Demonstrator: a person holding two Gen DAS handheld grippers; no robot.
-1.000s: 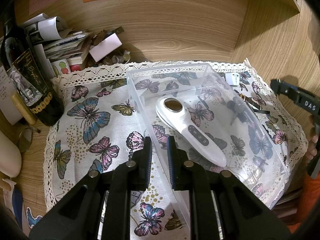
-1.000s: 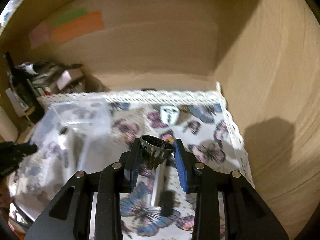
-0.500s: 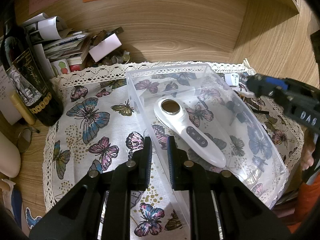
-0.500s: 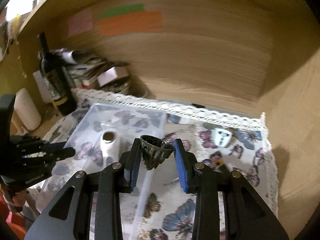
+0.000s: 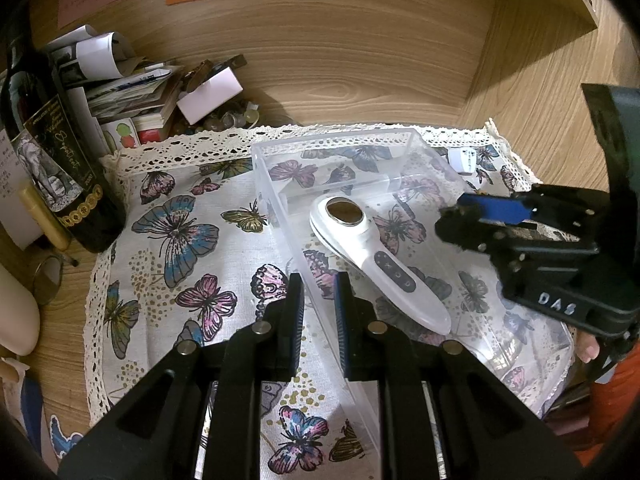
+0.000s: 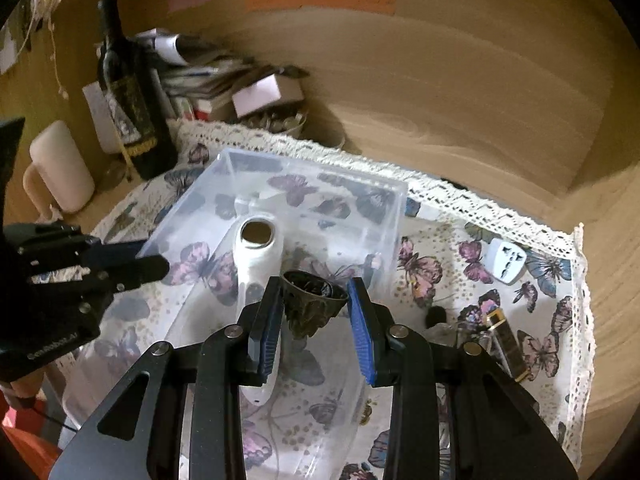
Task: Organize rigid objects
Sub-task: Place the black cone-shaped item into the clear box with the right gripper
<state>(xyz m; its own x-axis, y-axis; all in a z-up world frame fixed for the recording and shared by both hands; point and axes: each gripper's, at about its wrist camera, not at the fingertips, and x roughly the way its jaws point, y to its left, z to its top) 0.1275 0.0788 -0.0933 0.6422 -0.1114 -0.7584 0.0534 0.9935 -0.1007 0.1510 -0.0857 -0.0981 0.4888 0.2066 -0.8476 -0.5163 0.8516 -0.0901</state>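
A clear plastic box (image 5: 332, 148) lies on the butterfly cloth (image 5: 180, 240) with a white handheld device (image 5: 372, 256) inside. My left gripper (image 5: 318, 292) is shut on the box's near left wall. My right gripper (image 6: 316, 300) is shut on a small dark ornate metal cup (image 6: 308, 312) and hangs over the box (image 6: 312, 176), just right of the white device (image 6: 256, 256). In the left wrist view the right gripper (image 5: 460, 216) reaches in from the right above the box. In the right wrist view the left gripper (image 6: 152, 266) sits at the box's left edge.
A white plug adapter (image 6: 506, 260) and a black-and-gold stick (image 6: 504, 344) lie on the cloth right of the box. A wine bottle (image 5: 52, 160), a paper stack (image 5: 120, 84) and a white cylinder (image 6: 60, 164) crowd the left. Wooden walls close the back and right.
My right gripper has carried the cup leftward and down, from over the cloth to over the box. The left gripper and the box have stayed put.
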